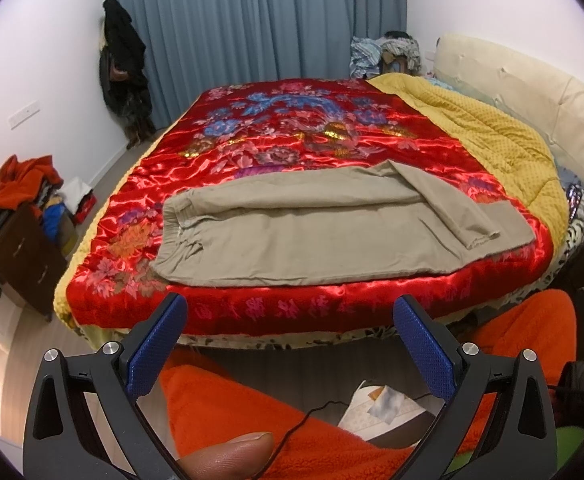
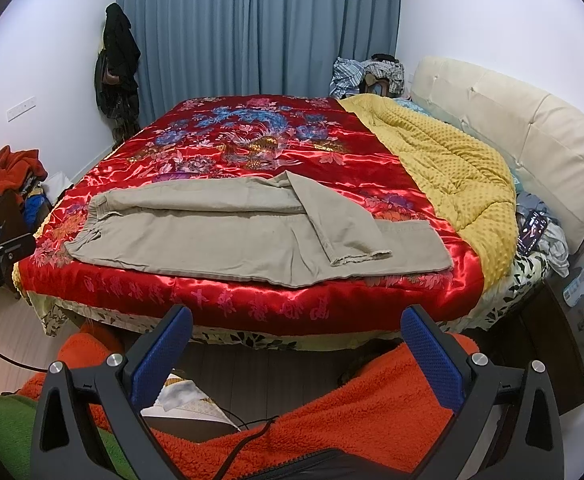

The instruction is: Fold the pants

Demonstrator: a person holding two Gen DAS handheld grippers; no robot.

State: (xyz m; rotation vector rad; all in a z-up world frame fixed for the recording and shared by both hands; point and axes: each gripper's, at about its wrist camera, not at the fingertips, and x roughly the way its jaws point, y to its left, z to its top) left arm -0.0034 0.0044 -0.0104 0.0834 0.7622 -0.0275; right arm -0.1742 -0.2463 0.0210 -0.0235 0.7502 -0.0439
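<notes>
The bed (image 1: 492,312) fills the middle of both views, covered by a glossy red floral quilt (image 1: 292,136) that runs from the near edge toward the blue curtains (image 1: 251,20) at 12 o'clock. A yellow dotted blanket (image 1: 504,148) lies bunched along the quilt's 3 o'clock side, against the cream padded headboard (image 1: 532,80).

The beige pants (image 1: 292,236) lie flat on the near part of the quilt, lengthwise from 9 to 3 o'clock, with the elastic waistband at 9 o'clock. One leg is turned back at a slant over the other, its hem pointing toward 5 o'clock and resting on the lower leg near the 3 o'clock end. In the right wrist view the pants (image 2: 231,236) show the same lie.

An orange fleece garment (image 1: 251,412) covers the lower foreground, worn by the person holding the tools. A dark wooden dresser (image 1: 15,252) heaped with clothes stands at 9 o'clock, and dark coats (image 1: 121,60) hang on the wall at 11 o'clock.

The left hand-held gripper (image 1: 292,316) hangs short of the bed's near edge, its blue-padded fingers spread wide apart and holding nothing. The right hand-held gripper (image 2: 298,326) sits likewise before the bed edge, fingers wide apart, touching no cloth. A thumb tip (image 1: 231,452) shows at 6 o'clock in the left wrist view.
</notes>
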